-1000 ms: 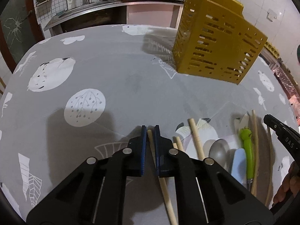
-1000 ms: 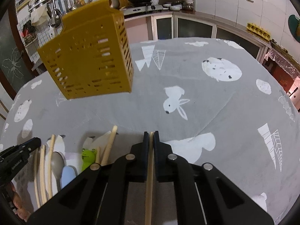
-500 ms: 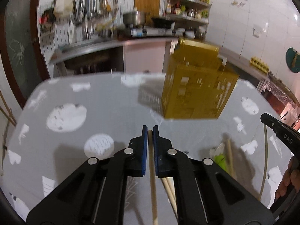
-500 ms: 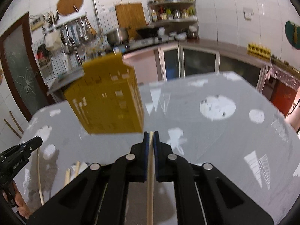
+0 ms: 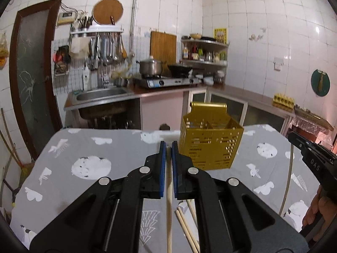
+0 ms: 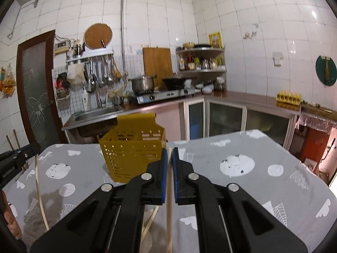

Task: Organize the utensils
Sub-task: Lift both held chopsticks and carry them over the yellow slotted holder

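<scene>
The yellow caddy (image 5: 210,145) stands upright on the table (image 5: 105,147); its compartments (what shows of them) look bare. Left of it, the left gripper (image 5: 168,154) is clamped on a chopstick (image 5: 169,200), lifted above the cloth, with loose chopsticks (image 5: 185,221) lying below. Right of the caddy, the right gripper (image 6: 169,158) pinches its own stick (image 6: 169,200). Both have risen since a second ago: the caddy now sits lower and farther, and the kitchen fills the view.

Both wrist views raised, facing kitchen counter, sharing yellow basket (image 5: 210,145) (image 6: 132,150), near table (image 5: 105,147)
</scene>
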The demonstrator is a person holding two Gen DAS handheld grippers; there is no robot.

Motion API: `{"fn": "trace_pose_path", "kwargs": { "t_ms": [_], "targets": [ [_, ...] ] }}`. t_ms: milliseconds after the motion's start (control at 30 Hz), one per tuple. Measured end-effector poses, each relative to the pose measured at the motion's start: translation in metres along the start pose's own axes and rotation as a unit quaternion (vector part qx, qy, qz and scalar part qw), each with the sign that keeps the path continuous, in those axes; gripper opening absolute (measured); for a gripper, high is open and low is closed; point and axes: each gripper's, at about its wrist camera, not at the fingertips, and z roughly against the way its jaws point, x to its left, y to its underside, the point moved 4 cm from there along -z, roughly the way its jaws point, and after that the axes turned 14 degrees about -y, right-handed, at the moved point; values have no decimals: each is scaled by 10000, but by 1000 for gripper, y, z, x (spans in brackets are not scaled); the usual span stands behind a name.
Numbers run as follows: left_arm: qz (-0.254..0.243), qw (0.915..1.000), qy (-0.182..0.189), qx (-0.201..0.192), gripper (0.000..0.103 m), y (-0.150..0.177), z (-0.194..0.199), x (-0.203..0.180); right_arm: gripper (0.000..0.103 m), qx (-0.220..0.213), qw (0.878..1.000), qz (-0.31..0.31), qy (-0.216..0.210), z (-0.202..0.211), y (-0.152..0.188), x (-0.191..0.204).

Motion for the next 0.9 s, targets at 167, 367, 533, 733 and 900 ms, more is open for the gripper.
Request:
{"fn": "trace_pose_path", "kwargs": {
  "t_ms": [167, 367, 533, 733, 900],
  "targets": [
    [107, 9998, -21, -168, 4, -5, 8, 4, 5, -218, 9997, 136, -13, 10, -5, 5],
    [161, 9992, -29, -361, 4, -15, 12, 6, 5, -377, 9991, 171, -21, 14, -17, 5],
    [240, 9987, -4, -453, 4, -26, 10, 7, 5, -419, 9989, 187, -26, 12, -24, 4],
    [309, 9975, 86, -625, 4, -47, 11, 2, 5, -504, 9986, 169, -76, 6, -43, 5],
    [369, 9956, 249, -822, 4, -84, 6, -9, 5, -701, 9970, 303, -107, -1, -77, 13]
  ]
}}
